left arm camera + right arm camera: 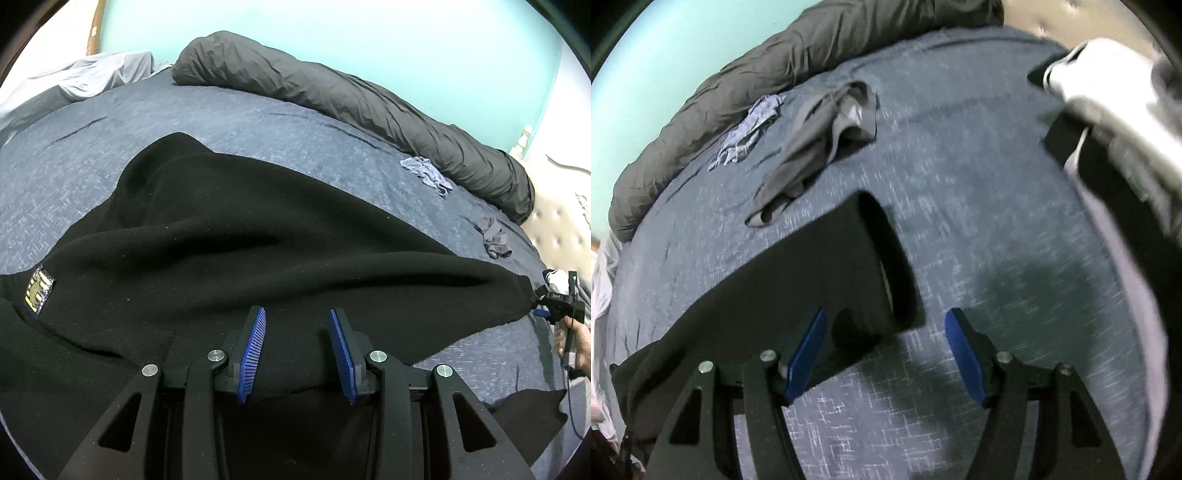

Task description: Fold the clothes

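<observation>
A black fleece garment (221,240) lies spread over the blue bedsheet (240,118), with a yellow patch (38,291) at its left. My left gripper (298,310) hovers over its near edge. The blue pads (253,350) stand apart with their faces bare and the cloth beneath them. One sleeve runs right to my right gripper (543,310), held by a person's hand (580,350). In the right wrist view the sleeve cuff (882,258) lies flat on the sheet between the parted fingers of the right gripper (886,314), nearer the left pad (807,358), and neither pad presses on it.
A rolled dark grey duvet (332,92) runs along the far side of the bed. A small blue garment (428,173) and a grey one (491,236) lie near it. Light clothes (1108,85) are piled at the right, by a padded headboard (561,229). Pale grey cloth (92,74) lies far left.
</observation>
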`<state>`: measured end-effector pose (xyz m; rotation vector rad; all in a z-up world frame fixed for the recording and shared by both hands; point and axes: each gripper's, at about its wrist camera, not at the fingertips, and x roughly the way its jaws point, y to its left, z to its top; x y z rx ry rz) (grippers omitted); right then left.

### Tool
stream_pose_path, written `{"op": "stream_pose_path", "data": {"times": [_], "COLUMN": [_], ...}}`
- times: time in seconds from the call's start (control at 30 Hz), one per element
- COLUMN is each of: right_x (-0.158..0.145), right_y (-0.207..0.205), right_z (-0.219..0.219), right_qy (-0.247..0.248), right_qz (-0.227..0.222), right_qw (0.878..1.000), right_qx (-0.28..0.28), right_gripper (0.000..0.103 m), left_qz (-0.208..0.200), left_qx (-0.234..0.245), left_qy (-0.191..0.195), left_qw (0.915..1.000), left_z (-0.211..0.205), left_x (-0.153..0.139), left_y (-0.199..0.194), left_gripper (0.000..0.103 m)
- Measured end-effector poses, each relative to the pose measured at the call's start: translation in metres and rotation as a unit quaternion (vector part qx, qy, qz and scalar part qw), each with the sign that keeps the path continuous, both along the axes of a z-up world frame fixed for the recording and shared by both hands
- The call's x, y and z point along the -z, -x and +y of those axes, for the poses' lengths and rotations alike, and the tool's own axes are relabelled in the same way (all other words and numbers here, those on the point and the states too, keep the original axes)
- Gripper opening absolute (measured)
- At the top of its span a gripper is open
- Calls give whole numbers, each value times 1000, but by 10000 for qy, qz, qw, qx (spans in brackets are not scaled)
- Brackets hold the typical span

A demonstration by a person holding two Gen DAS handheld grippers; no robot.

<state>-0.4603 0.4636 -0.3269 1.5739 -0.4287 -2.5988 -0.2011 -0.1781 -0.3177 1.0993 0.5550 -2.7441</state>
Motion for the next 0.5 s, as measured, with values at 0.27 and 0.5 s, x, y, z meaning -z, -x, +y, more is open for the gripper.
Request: {"op": "stream_pose_path", "data": {"times": [0.27, 0.5], "right_x": [-17, -7], "right_y": [-4, -11], "right_z": [-6, 3], "right_qy": [-301, -847], "right_qz": [487, 119], "right_qw": [9984, 9963], "right_qx": [-22, 84], "right_gripper": [11, 10], "left_qz": [-31, -2], "left_qx": [15, 12], "left_qy": [9, -3], "left_qw": [10000, 10000], "left_z": [0, 0], "left_x": [1, -1], "left_y": [-3, -4], "left_gripper": [39, 39]}}
